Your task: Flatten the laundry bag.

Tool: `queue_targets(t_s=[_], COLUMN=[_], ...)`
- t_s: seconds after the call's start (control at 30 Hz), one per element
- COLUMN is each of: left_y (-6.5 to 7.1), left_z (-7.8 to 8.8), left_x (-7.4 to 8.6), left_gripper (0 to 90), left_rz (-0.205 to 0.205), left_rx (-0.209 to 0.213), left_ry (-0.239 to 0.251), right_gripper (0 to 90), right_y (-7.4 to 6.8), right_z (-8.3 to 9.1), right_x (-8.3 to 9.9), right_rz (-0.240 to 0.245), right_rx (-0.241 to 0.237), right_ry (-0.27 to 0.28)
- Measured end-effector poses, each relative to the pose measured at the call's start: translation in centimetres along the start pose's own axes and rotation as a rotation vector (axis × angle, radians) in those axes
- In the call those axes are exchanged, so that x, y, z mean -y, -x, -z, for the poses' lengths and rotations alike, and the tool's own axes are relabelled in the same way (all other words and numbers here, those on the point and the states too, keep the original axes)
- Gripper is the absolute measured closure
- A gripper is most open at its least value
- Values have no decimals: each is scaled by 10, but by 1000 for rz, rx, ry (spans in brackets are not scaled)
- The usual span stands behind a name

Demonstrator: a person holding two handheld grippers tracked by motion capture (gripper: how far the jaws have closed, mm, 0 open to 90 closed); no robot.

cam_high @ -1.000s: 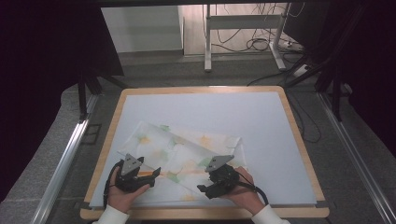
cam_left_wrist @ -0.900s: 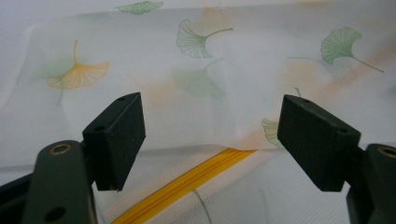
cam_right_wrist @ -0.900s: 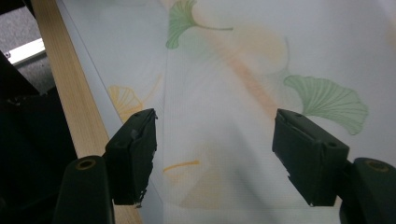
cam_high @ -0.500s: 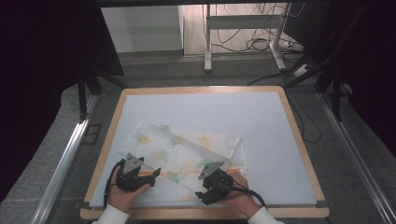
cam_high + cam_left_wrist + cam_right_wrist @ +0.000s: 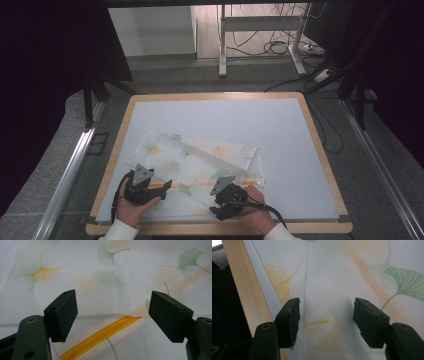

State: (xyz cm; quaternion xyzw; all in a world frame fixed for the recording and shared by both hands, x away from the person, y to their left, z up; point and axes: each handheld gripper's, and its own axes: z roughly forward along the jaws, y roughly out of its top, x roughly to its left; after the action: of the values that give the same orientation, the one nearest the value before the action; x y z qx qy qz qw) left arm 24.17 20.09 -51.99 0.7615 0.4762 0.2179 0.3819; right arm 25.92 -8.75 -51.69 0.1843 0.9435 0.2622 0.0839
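From my seat, the yellow zipper (image 5: 100, 336) runs off the left gripper view's edge at seven o'clock. The mesh bag (image 5: 200, 170) hides its near edge beneath both hands, and my sleeves are cut off at six o'clock.

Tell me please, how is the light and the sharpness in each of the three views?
High view: the white mat is evenly lit, its surroundings nearly black. Left gripper view: the yellow zipper and the leaf-print cloth look soft, slightly hazy. Right gripper view: the cloth weave is sharp mid-frame, the far leaves are blurred and the left edge is dark.
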Motion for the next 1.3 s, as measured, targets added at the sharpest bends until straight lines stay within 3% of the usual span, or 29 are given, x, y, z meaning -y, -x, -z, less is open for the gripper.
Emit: queue_targets(t_s=[0.13, 0.2, 0.27, 0.43, 0.6, 0.77, 1.07, 1.3], left_y=[0, 0, 0, 0, -1, -1, 0, 2], left_z=[0, 0, -1, -1, -2, -2, -1, -1], left_x=[0, 0, 0, 0, 0, 1, 0, -1], left_gripper=[226, 226, 226, 224, 218, 218, 215, 217], left_rz=[0, -1, 0, 1, 2, 1, -8, -15], left_rx=[3, 3, 5, 4, -1, 1, 8, 16], left_ry=[-2, -4, -5, -7, -9, -7, 1, 16], right_gripper=[484, 510, 610, 725, 846, 855, 867, 873], right_y=[3, 4, 5, 7, 8, 10, 14, 24], right_z=[1, 1, 2, 3, 2, 4, 17, 27], right_x=[0, 1, 1, 1, 1, 1, -1, -3], right_rz=[-40, -38, -42, -46, -52, -70, -102, -140], right_rx=[11, 11, 15, 23, 59, 52, 55, 84], right_ry=[0, 1, 2, 4, 15, 28, 101, 169])
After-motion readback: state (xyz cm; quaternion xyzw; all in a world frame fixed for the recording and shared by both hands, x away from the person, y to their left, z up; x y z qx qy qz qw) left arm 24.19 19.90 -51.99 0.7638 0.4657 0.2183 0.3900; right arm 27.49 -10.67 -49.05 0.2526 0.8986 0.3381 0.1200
